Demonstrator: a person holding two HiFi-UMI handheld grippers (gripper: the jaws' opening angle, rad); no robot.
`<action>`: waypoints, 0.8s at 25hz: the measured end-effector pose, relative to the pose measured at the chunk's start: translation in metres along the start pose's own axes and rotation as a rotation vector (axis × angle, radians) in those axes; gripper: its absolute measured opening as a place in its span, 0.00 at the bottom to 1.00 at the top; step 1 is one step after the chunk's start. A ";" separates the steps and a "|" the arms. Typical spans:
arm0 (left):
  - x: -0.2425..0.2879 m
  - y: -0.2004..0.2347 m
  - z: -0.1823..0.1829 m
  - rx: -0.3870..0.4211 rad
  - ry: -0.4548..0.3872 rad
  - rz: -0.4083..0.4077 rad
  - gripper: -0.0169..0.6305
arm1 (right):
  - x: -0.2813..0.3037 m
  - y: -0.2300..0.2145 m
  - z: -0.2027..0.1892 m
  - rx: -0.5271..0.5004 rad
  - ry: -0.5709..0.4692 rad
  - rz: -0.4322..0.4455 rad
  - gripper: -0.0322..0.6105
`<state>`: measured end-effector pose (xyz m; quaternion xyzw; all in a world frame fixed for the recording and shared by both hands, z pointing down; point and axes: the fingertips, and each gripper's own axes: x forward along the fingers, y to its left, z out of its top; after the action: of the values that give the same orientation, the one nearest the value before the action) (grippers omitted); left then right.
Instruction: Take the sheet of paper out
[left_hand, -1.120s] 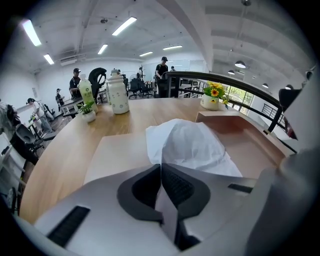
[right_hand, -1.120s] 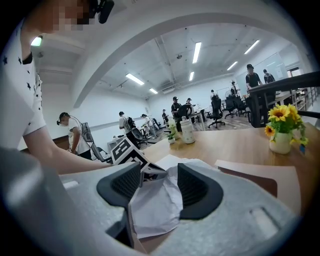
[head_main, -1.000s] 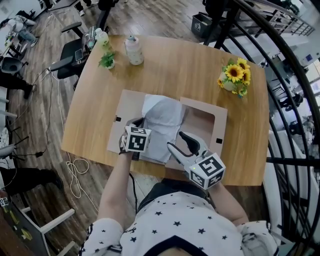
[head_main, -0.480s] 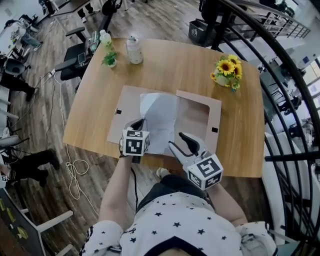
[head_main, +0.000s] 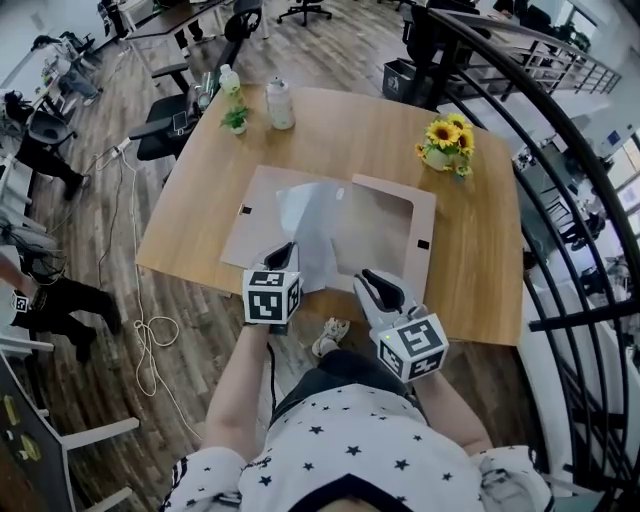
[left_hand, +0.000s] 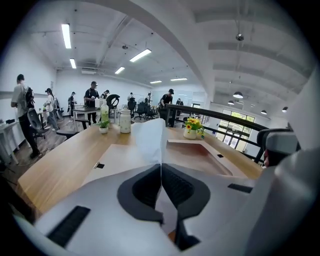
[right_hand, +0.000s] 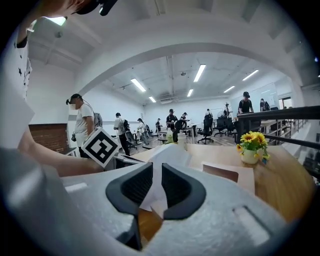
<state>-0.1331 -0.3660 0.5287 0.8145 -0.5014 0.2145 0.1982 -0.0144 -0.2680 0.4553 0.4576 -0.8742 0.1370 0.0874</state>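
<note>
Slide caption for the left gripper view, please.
Left gripper shut on the sheet of paper, over the cardboard folder on the table.

Sheet (head_main: 308, 230) slid out farther between closing right tongs (right_hand: 156, 183).

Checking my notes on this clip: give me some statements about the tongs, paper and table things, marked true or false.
1. The left tongs are shut on the sheet of paper. True.
2. The sunflowers stand on the cardboard folder. False: they stand on the bare table, beyond it.
3. A white bottle stands near the table's far edge. True.
4. The small green plant stands beside the sunflowers. False: it is near the bottle.
</note>
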 end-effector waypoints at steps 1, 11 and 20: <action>-0.008 -0.003 -0.002 -0.006 -0.012 -0.002 0.04 | -0.005 0.004 -0.002 -0.005 -0.003 -0.002 0.14; -0.086 -0.046 -0.006 -0.025 -0.123 -0.005 0.04 | -0.064 0.034 -0.001 -0.062 -0.049 -0.005 0.06; -0.157 -0.081 -0.010 -0.042 -0.235 -0.015 0.04 | -0.109 0.051 -0.005 -0.068 -0.095 -0.019 0.06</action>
<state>-0.1256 -0.2120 0.4417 0.8334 -0.5195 0.1056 0.1565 0.0054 -0.1542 0.4215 0.4687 -0.8771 0.0845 0.0624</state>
